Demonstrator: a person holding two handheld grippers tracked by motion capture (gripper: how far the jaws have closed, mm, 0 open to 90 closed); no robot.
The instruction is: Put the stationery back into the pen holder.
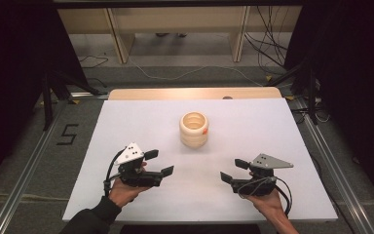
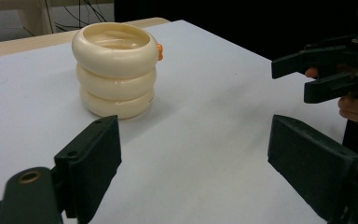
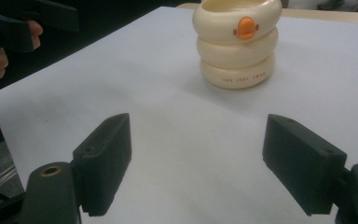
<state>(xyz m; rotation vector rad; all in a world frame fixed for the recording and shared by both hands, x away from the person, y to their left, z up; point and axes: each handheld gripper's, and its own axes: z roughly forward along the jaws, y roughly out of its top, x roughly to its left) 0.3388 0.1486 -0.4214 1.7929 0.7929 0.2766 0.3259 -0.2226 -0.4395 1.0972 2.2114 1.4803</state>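
Note:
A cream container (image 1: pixel 194 129) made of three stacked rings stands upright near the middle of the white table top (image 1: pixel 126 122). It carries a small orange knob (image 3: pixel 245 27) on its upper ring. The left gripper view has the container (image 2: pixel 115 69) ahead and to the left; the right gripper view has it (image 3: pixel 237 43) ahead and slightly right. My left gripper (image 1: pixel 158 163) rests low near the front left, open, nothing between its jaws. My right gripper (image 1: pixel 233 170) sits near the front right, also open and empty. Both point inward, well short of the container.
A wooden strip (image 1: pixel 195 93) runs along the table's far edge. Metal rails (image 1: pixel 24 175) flank the table on the floor, with cables (image 1: pixel 185 73) and wooden furniture legs behind. A mark like a 5 (image 1: pixel 67 134) is on the floor at left.

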